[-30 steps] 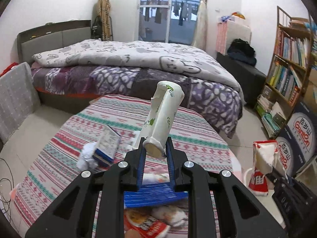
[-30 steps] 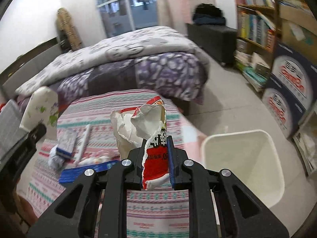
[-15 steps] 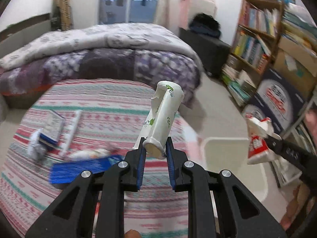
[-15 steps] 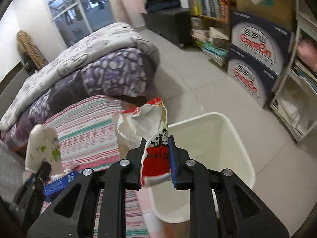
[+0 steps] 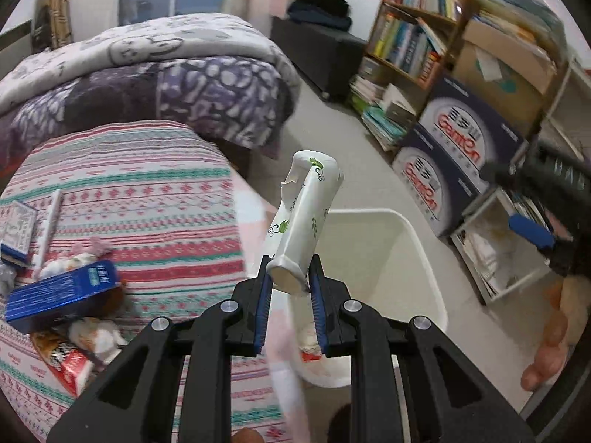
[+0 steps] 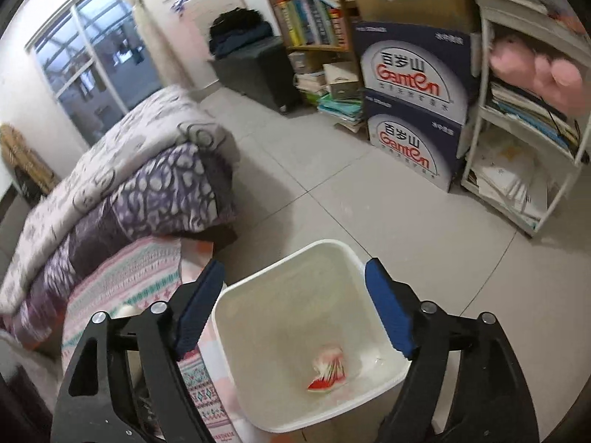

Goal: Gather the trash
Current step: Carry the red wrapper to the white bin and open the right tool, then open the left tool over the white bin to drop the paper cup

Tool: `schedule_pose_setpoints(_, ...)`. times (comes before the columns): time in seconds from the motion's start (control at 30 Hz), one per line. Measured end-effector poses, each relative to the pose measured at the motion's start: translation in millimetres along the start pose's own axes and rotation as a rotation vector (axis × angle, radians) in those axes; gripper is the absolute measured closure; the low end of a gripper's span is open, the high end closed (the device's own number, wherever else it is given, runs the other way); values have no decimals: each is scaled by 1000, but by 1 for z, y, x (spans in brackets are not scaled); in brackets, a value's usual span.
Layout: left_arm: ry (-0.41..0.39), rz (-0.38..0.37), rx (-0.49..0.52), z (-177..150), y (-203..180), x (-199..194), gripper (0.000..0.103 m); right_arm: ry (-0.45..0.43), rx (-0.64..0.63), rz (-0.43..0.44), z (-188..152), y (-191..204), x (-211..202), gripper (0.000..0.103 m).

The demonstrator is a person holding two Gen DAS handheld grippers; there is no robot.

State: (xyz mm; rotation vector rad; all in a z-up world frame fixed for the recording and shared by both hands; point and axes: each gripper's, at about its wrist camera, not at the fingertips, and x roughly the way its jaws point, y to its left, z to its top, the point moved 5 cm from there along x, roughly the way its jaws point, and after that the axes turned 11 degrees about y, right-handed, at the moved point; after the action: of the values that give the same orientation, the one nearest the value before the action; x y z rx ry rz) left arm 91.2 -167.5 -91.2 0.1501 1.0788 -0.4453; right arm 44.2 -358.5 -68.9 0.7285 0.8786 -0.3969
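Observation:
My left gripper [image 5: 290,282] is shut on a crushed white paper cup [image 5: 303,221] with green leaf print and holds it over the near rim of the white trash bin [image 5: 417,236]. My right gripper [image 6: 295,299] is open and empty above the same bin [image 6: 236,354]. A red and white wrapper [image 6: 328,373] lies inside the bin on its bottom. The right gripper also shows at the far right of the left wrist view [image 5: 532,203].
A low table with a striped cloth [image 5: 140,199] stands left of the bin, with a blue box [image 5: 59,295], a small carton [image 5: 16,229] and other wrappers [image 5: 70,365] on it. A bed [image 6: 122,177], blue cartons [image 6: 410,118] and bookshelves [image 5: 413,48] surround the tiled floor.
Both grippers swung right from the table to the bin. My right gripper opened and the red and white wrapper dropped into the bin. My left gripper still holds the cup.

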Motion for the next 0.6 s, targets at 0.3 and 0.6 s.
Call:
schedule_pose_setpoints(0.3, 30, -73, 86, 8, -55, 17, 65, -54, 91, -1, 17, -22, -12, 21)
schedule_pose_setpoints(0.6, 82, -23, 152, 7, -42, 17, 36, -44, 115, 0, 17, -22, -7, 11)
